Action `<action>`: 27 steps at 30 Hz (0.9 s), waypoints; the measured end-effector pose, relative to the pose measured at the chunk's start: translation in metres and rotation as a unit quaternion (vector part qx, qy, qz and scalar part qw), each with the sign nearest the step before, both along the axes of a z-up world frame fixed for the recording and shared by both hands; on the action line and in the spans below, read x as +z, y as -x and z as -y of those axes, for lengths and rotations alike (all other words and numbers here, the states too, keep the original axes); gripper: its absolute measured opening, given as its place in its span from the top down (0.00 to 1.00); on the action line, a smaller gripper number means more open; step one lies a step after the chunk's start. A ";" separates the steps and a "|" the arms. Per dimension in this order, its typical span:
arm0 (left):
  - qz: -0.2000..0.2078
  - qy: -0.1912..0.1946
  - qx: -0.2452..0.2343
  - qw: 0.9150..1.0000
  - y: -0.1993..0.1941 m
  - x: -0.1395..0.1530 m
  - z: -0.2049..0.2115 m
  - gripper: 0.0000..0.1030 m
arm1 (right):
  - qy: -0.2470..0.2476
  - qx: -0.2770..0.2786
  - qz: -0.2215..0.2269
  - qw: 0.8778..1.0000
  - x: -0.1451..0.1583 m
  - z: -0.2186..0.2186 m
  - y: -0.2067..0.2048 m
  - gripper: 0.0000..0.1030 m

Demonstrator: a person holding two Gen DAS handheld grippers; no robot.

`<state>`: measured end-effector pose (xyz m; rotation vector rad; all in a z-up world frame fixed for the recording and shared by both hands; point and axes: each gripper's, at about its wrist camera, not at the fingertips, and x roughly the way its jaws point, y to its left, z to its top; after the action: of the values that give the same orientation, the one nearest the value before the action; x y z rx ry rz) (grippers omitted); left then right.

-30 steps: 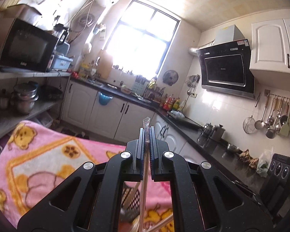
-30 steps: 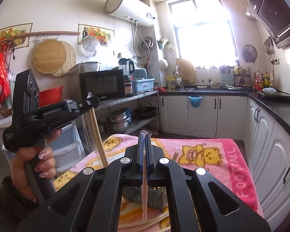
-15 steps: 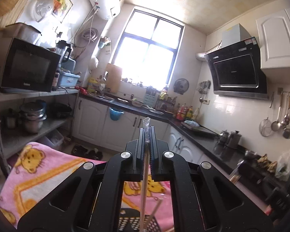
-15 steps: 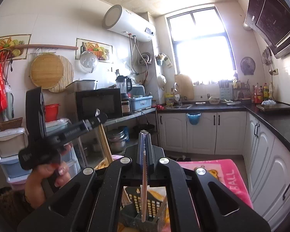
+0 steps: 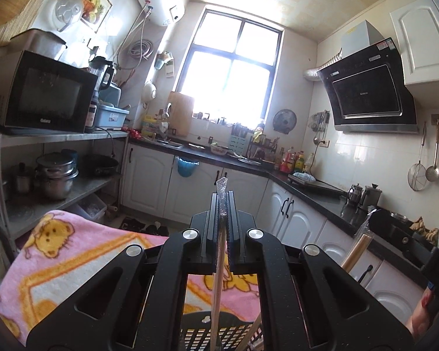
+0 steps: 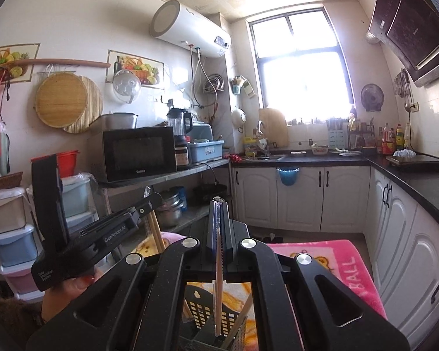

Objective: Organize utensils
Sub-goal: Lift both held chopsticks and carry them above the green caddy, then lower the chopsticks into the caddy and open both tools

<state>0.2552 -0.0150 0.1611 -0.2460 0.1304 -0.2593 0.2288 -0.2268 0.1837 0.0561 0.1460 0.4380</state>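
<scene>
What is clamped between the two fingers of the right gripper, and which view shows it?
A thin wooden chopstick in a clear wrapper, hanging down into the black perforated basket; the right wrist view shows it between the right gripper fingers.

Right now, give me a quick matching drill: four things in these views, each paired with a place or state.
Things:
1. left gripper
2. perforated utensil basket
3. microwave
4. water heater

Places/states:
a. mounted high on the wall
b. on the pink blanket, below the grippers
c. shut on a wrapped chopstick
d. on the metal shelf

Pairs: 1-c, 2-b, 3-d, 4-a
</scene>
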 end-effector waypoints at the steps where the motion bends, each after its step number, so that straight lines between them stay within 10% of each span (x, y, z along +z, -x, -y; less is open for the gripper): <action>1: -0.001 0.000 0.001 1.000 0.000 -0.003 0.000 0.98 | 0.001 0.000 -0.003 1.000 -0.005 0.000 -0.003 0.98; 27: -0.074 -0.002 -0.018 0.997 -0.006 -0.078 0.001 0.98 | 0.018 -0.016 -0.089 0.996 -0.075 -0.009 -0.028 0.97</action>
<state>0.2609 -0.0162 0.0833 -0.2595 0.2812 -0.2775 0.2565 -0.2173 0.1092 0.0626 0.3270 0.3976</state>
